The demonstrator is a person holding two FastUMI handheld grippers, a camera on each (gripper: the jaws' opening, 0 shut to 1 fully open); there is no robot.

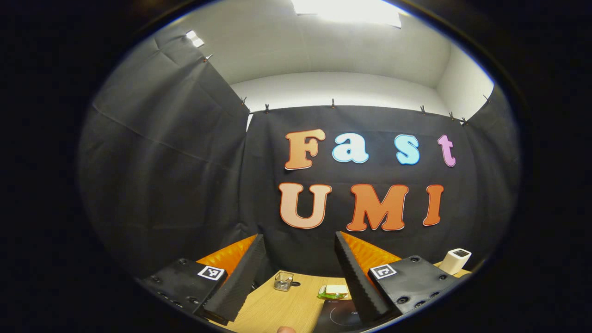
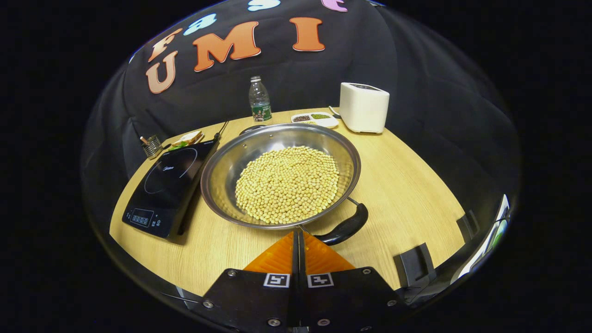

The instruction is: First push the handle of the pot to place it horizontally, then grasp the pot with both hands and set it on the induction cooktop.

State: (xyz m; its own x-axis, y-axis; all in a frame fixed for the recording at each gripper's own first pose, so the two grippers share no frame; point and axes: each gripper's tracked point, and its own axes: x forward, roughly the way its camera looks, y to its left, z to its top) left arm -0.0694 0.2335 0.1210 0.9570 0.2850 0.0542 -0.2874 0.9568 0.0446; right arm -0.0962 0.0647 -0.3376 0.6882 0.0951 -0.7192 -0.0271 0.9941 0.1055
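We keep the right gripper pressed together as a pusher just beside the pot's handle; the soybean-filled pot sits right of the induction cooktop. The left gripper is spread, raised, idle.

In the left gripper view, the induction cooktop is lying half hidden behind the right finger and is getting cut off by the lower edge. In the right gripper view, the pot's rim is hiding the handle's join just beyond the fingers' tips, and the small tray far beyond them is showing contents too small to tell.
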